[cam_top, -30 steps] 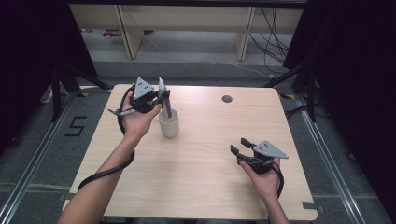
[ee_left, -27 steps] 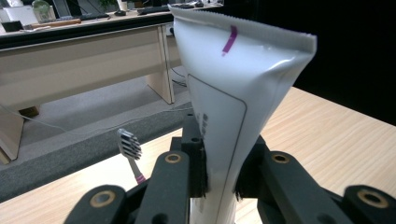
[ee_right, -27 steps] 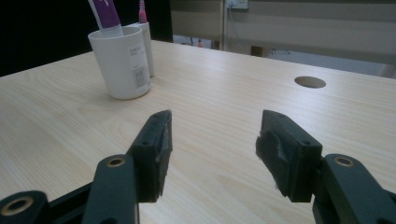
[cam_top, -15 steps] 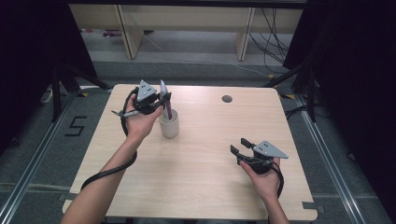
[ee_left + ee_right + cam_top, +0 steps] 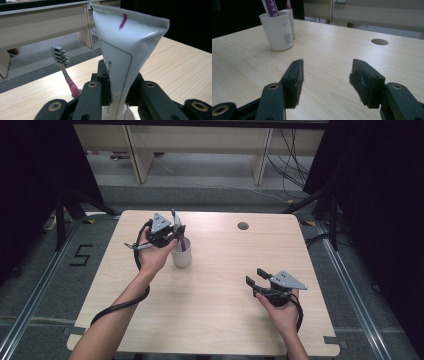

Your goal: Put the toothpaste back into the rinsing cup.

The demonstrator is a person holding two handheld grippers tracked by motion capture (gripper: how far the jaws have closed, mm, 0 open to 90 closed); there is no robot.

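Wooden table: your left gripper clamps the toothpaste tube above the white cup; your right gripper gapes empty.

One white cup stands far left on the one table. It holds one toothbrush and one tube. Two grippers: left, right.

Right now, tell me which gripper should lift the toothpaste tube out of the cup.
Left. The left gripper is already shut on the toothpaste tube, which stands in the cup. The right gripper is open, well away over bare table.
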